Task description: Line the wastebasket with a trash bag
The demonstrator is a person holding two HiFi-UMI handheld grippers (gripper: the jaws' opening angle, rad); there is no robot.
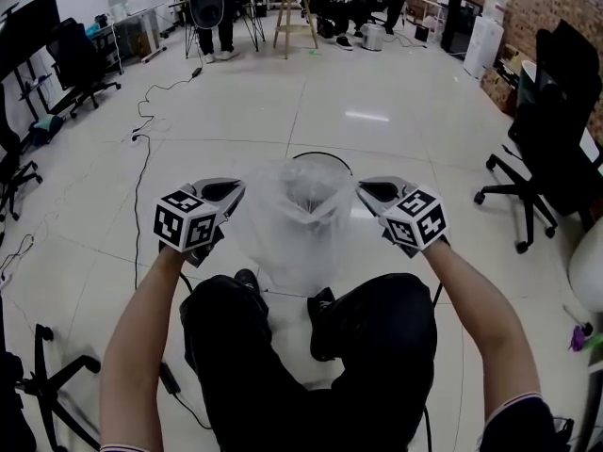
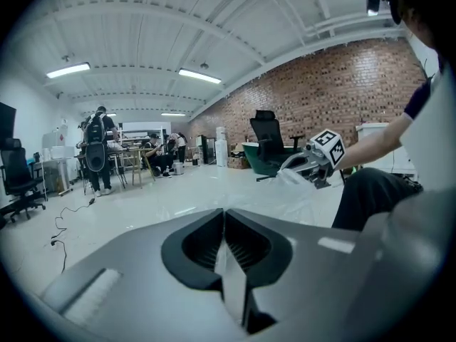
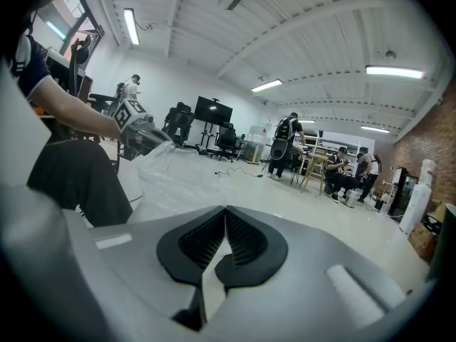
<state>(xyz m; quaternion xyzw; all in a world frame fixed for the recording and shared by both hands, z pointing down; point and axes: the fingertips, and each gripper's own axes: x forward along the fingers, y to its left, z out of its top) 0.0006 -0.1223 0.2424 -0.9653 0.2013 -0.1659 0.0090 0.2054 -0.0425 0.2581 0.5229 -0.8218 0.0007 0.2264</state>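
Note:
A clear trash bag (image 1: 297, 217) hangs stretched open between my two grippers. Behind its top shows the black rim of the wastebasket (image 1: 321, 155), which stands on the floor; the bag hides the rest. My left gripper (image 1: 236, 192) is shut on the bag's left edge and my right gripper (image 1: 364, 189) on its right edge. In the left gripper view a strip of film (image 2: 231, 276) runs through the closed jaws of the left gripper (image 2: 224, 221), and the bag (image 2: 288, 194) spans to the right gripper (image 2: 305, 166). The right gripper view mirrors this: right gripper (image 3: 226, 225), bag (image 3: 178, 178), left gripper (image 3: 147, 138).
My dark trousers and shoes (image 1: 247, 281) are just under the bag. A black office chair (image 1: 537, 158) stands at the right, others at the left (image 1: 80, 59). A cable (image 1: 141, 149) trails over the white floor. People stand and sit around a wooden stool (image 1: 294, 17) far back.

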